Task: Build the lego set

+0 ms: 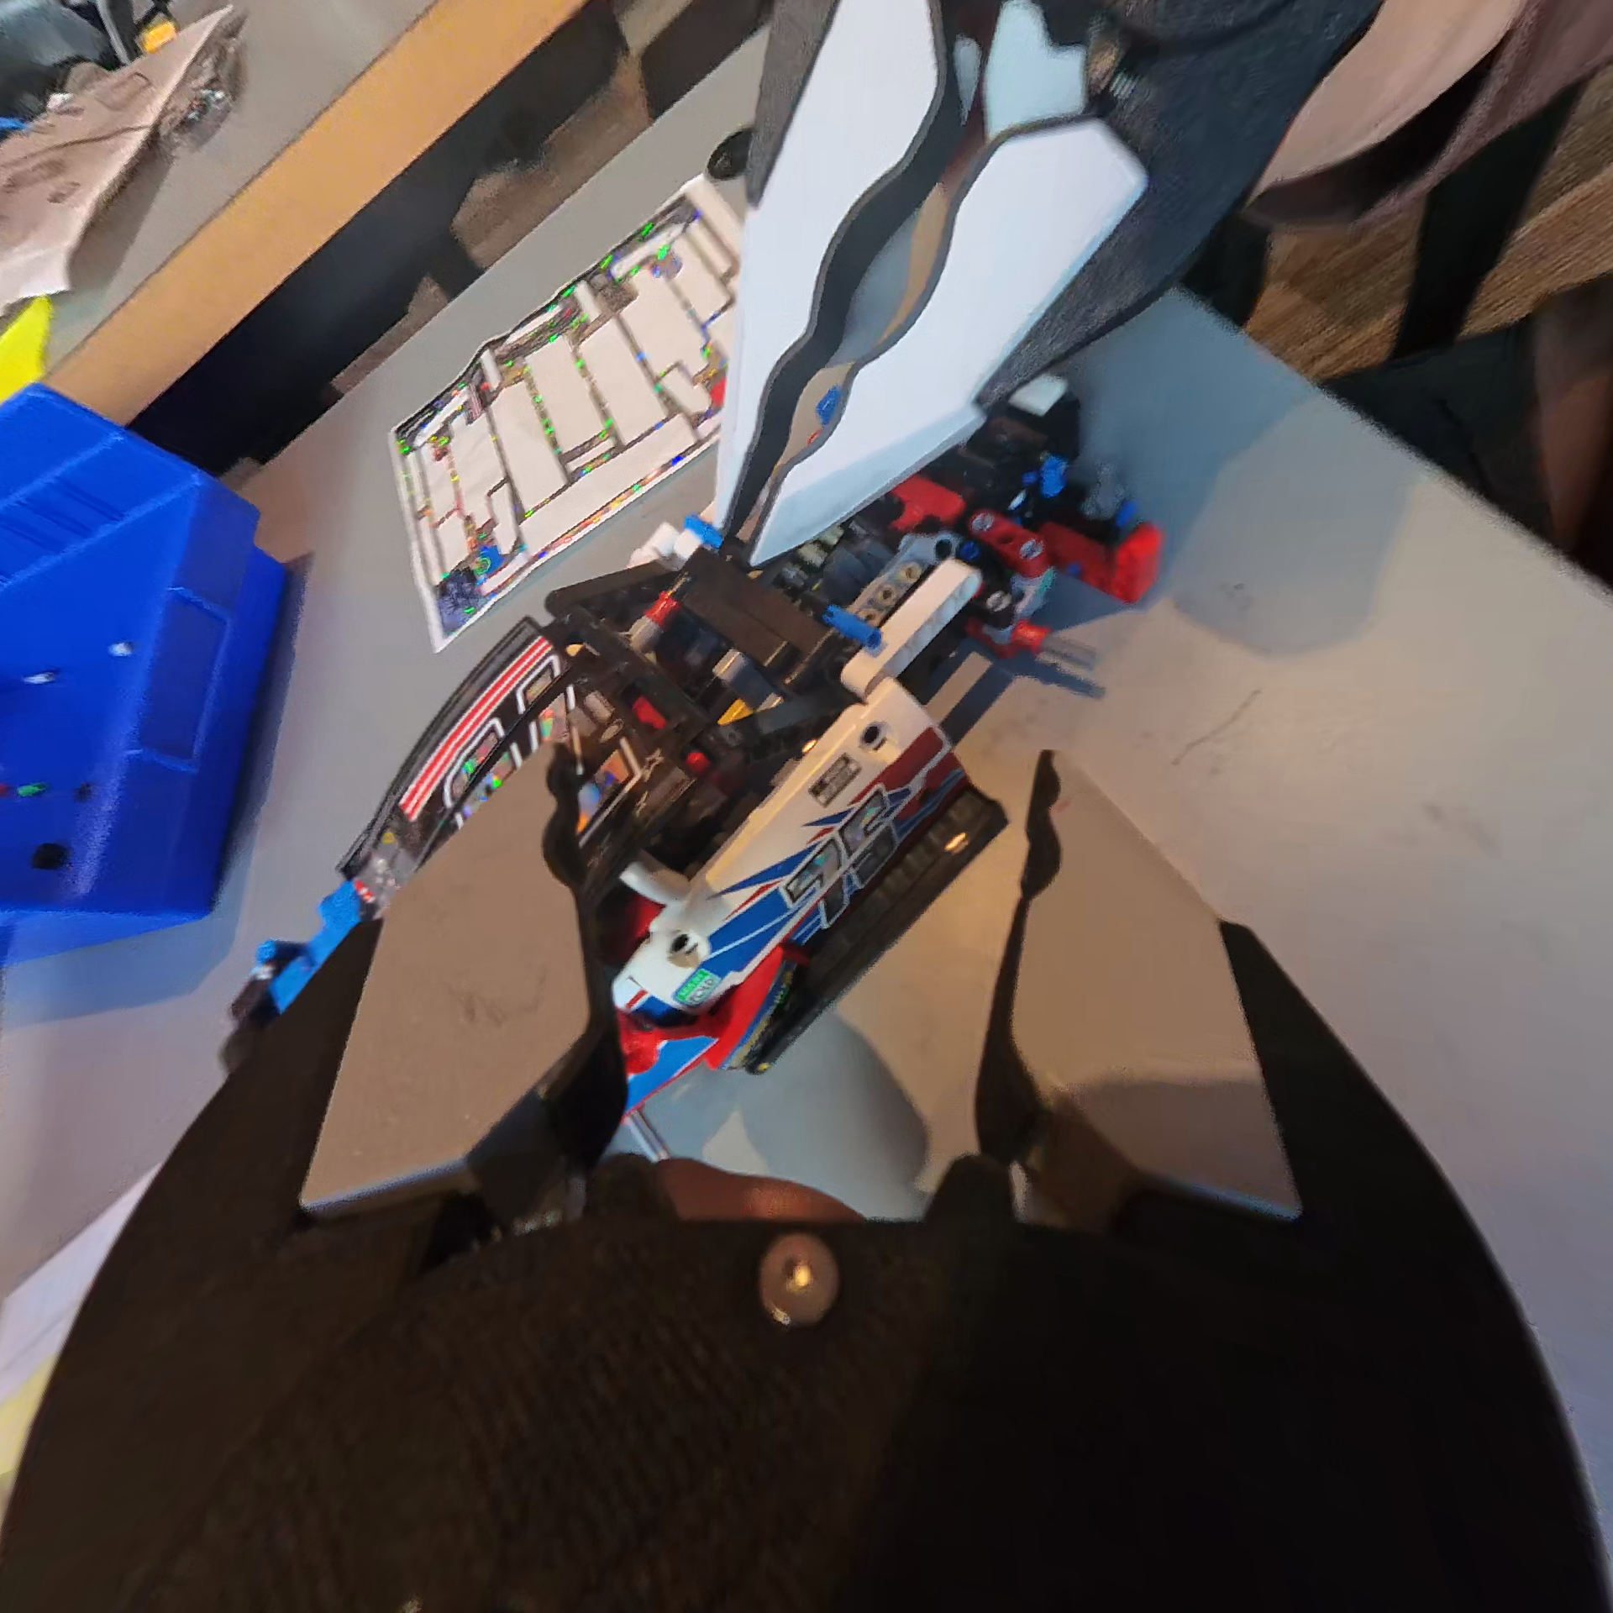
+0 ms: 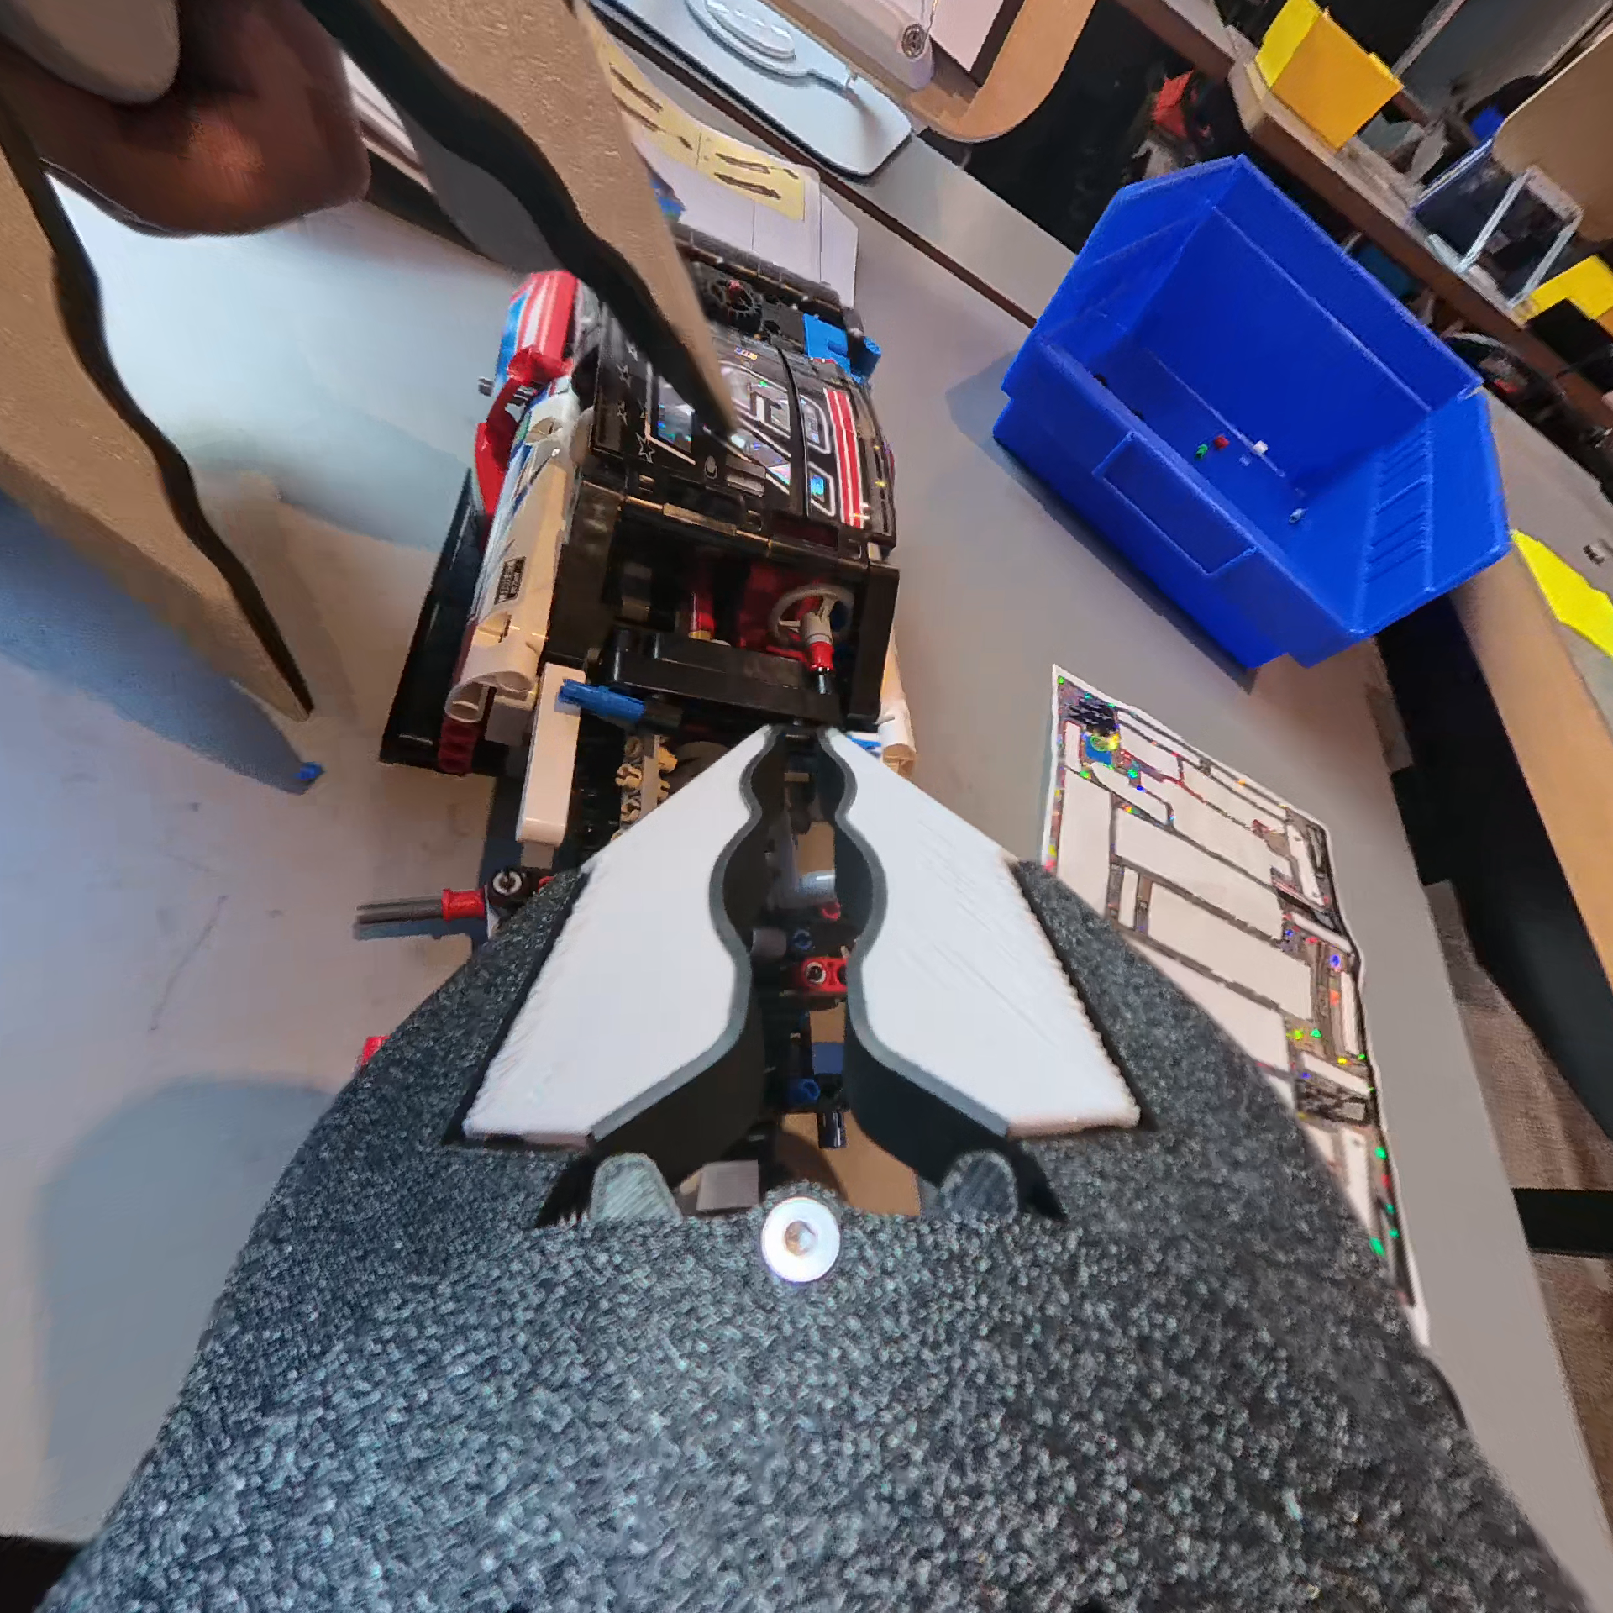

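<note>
A partly built lego car [image 1: 838, 785] with a black roof, white, red and blue side panels and an open chassis lies on the grey table [image 1: 1309, 785]. It also shows in the right wrist view [image 2: 742, 524]. My left gripper [image 1: 803, 768] is open and straddles the car's white side: one finger rests over the black roof and the other is beside the car. It also shows in the right wrist view [image 2: 515, 567]. My right gripper [image 2: 799, 737], with white fingers, is pinched nearly shut on a black part at the cab's rear edge. It also shows in the left wrist view [image 1: 742, 541].
A blue bin [image 2: 1266, 419] with a few small parts stands beside the car; it also shows in the left wrist view [image 1: 113, 681]. A used sticker sheet [image 2: 1204, 916] lies flat next to the car. A small blue pin [image 2: 307, 772] lies loose on the table. Yellow bins [image 2: 1327, 70] stand behind. Across from one pair of fingers to the other is roughly 7 cm.
</note>
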Tool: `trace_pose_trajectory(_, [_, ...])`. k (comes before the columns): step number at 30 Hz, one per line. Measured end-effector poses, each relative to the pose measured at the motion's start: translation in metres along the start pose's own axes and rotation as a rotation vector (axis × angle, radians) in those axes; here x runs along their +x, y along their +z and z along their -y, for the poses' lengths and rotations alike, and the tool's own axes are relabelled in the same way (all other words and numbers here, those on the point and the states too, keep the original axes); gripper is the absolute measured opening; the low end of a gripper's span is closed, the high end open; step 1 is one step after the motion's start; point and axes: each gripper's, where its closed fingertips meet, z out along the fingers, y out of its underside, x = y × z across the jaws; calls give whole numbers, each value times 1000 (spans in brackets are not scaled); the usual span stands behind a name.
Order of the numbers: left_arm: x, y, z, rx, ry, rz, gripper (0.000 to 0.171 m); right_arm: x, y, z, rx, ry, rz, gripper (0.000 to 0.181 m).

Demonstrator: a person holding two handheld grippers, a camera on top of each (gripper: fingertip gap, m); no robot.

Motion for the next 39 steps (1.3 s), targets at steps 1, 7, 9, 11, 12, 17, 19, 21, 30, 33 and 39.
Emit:
trace_pose_trajectory(1, [4,-5,5,29,-32,-44,93,0,-2,0,3,21,17,8])
trace_pose_trajectory(7, [4,-52,6,33,-113,-83,95,24,-30,-2,53,176,152,23])
trace_pose_trajectory(9, [17,-70,-14,-58,-122,-95,95,29,-37,-14,18,200,246,30])
trace_pose_trajectory(11, [38,-85,-33,-131,-149,-117,90,34,-44,-25,4,216,319,42])
trace_pose_trajectory(12, [49,-90,-43,-172,-163,-117,89,38,-47,-32,-2,216,338,44])
trace_pose_trajectory(17, [90,-95,-88,-352,-221,-100,76,24,-57,-61,-48,226,535,50])
trace_pose_trajectory(19, [92,-96,-89,-346,-270,-84,65,15,-58,-65,-54,218,583,51])
trace_pose_trajectory(21, [91,-97,-92,-360,-284,-73,51,7,-58,-67,-62,197,608,51])
trace_pose_trajectory(30, [95,-91,-91,-335,-345,-174,23,-18,-64,-65,-69,77,647,53])
trace_pose_trajectory(33, [99,-86,-85,-322,-282,-186,22,-14,-66,-65,-61,61,618,52])
trace_pose_trajectory(39, [107,-80,-44,-160,-239,-224,22,-1,-96,-21,150,51,550,35])
